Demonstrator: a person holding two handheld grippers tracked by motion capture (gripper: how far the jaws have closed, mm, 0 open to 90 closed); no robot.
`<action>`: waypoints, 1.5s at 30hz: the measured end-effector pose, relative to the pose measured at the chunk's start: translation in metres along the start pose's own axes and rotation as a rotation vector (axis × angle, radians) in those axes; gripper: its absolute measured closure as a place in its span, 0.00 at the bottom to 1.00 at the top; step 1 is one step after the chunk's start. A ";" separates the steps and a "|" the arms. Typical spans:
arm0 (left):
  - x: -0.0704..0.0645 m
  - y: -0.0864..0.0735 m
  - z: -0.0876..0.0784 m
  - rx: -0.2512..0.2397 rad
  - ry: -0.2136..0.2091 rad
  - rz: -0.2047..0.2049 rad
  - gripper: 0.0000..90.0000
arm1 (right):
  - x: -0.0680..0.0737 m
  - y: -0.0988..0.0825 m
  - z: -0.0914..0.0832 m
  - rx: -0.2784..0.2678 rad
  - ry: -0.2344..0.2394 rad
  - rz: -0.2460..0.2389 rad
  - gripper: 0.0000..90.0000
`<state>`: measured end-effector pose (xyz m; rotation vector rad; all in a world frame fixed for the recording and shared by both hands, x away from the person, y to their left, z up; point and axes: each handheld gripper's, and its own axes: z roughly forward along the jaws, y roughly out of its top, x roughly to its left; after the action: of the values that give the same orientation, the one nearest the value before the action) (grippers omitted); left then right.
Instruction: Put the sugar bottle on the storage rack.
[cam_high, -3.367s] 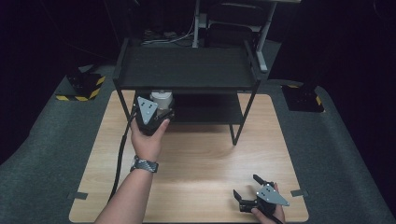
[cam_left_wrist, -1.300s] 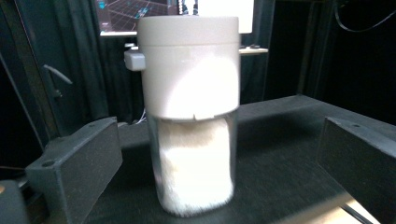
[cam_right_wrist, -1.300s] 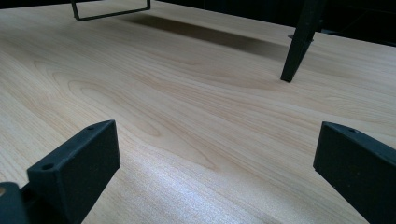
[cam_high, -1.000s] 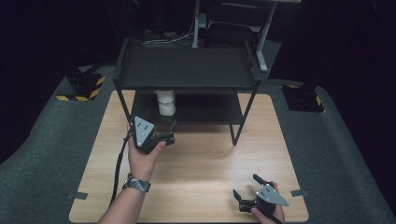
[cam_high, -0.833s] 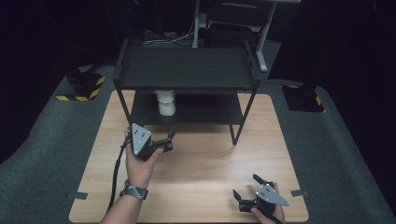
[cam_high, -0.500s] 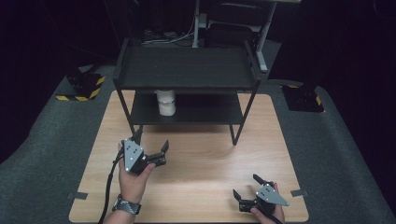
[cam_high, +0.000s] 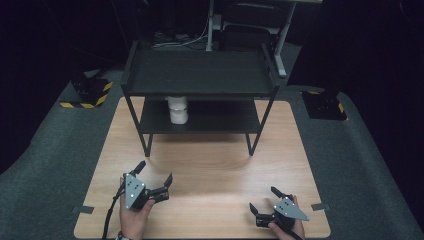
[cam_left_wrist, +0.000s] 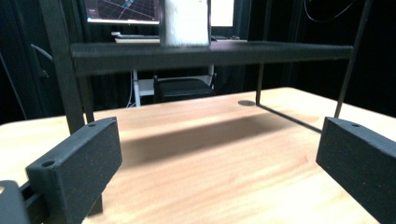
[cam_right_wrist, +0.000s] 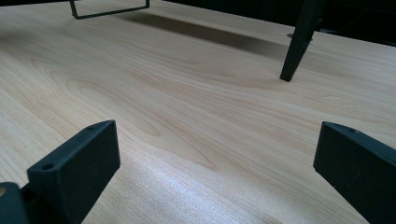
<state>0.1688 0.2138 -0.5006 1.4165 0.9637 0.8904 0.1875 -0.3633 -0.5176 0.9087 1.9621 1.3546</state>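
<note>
Both grippers are empty: your left gripper sits low at about 7 o'clock on the table with its jaws spread wide and nothing between them, and your right gripper rests near 5 o'clock, jaws just as wide apart, holding nothing. The white cup stands upright on the lower shelf of the black rack, toward the shelf's left end, at roughly 11 o'clock from the table's centre and well apart from both grippers; from the left gripper view you see the cup as a pale blur above the shelf edge. Judging by how things lie, the placing looks done: the cup is set on the shelf, released, and not leaning on any post. What seems left is little, perhaps only bringing your hands to rest, unless the cup is meant to go elsewhere, which the pictures cannot tell. Around the rack, the wooden table is bare light woodgrain, with the rack's thin legs planted toward 12 o'clock. Beyond it lies grey carpet, two black bases with yellow-and-black striping at about 10 and 2 o'clock, and a dark room with a desk frame and cables at 12 o'clock.
</note>
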 end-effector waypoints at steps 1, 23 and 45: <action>0.000 -0.004 -0.003 0.016 -0.001 0.004 0.01 | 0.000 0.000 0.000 0.000 0.000 0.000 0.00; 0.005 -0.027 -0.018 0.197 -0.010 0.012 0.01 | 0.000 0.000 0.000 0.000 -0.002 0.002 0.00; 0.003 -0.023 -0.016 0.250 -0.046 0.069 0.01 | -0.001 0.001 0.001 0.005 0.006 -0.001 0.00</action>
<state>0.1532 0.2228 -0.5226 1.6838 1.0225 0.8050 0.1893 -0.3630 -0.5168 0.9069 1.9711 1.3533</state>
